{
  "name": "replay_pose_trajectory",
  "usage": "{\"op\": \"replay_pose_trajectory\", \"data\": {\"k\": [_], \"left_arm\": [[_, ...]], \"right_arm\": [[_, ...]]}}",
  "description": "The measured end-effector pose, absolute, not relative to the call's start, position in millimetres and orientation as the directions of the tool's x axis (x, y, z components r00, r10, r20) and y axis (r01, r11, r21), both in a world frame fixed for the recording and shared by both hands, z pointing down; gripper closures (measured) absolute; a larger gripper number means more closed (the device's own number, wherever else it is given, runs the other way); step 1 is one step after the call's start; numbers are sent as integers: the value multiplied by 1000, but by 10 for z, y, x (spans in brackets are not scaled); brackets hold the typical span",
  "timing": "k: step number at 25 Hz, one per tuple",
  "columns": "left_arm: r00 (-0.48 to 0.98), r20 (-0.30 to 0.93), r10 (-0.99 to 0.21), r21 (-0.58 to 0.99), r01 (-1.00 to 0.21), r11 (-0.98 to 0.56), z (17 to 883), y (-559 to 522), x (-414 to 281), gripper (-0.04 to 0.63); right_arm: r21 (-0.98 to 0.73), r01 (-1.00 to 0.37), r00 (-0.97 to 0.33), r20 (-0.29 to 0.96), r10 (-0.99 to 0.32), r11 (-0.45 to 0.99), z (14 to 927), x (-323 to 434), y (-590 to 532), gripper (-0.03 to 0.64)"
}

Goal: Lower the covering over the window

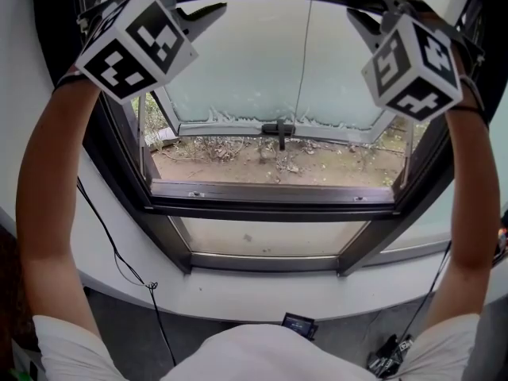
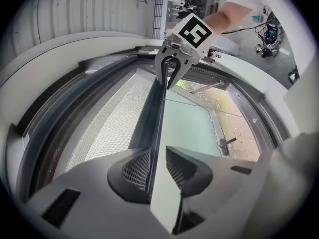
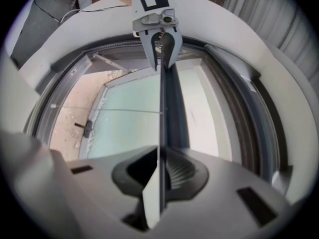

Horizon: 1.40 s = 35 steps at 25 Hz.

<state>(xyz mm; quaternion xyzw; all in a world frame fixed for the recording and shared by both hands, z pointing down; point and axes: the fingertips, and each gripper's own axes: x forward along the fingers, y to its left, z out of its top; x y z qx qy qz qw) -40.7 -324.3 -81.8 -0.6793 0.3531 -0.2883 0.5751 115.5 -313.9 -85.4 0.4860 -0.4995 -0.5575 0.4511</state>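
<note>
Gripping pull bar (image 2: pixel 152 123) of mesh covering (image 2: pixel 107 128) at 12 o'clock of window frame (image 1: pixel 262 209), two-handed.
Pinches bar with left gripper (image 2: pixel 158 156), jaws part-way apart, ribbed pads against both faces; pinches same bar with right gripper (image 3: pixel 160 156), jaws almost together on the thin edge. Shows only square black-and-white markers on each cube (image 1: pixel 136 42). Puts left gripper at 11 o'clock of head view, right at 1 o'clock, bar spanning straight between them. Finds mesh at 9 o'clock of bar in left gripper view, open sash (image 1: pixel 270 70) and handle (image 1: pixel 278 129) toward 6 o'clock.
</note>
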Motion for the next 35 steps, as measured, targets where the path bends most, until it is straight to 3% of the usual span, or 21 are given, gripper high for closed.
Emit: {"op": "replay_pose_trajectory", "data": {"k": [35], "left_arm": [[576,150,-803,-959,-114,-261,630,-3239,-416,552]], "right_arm": [[993,-21,-142,114,-983,118,615,1182,-3092,578]]}}
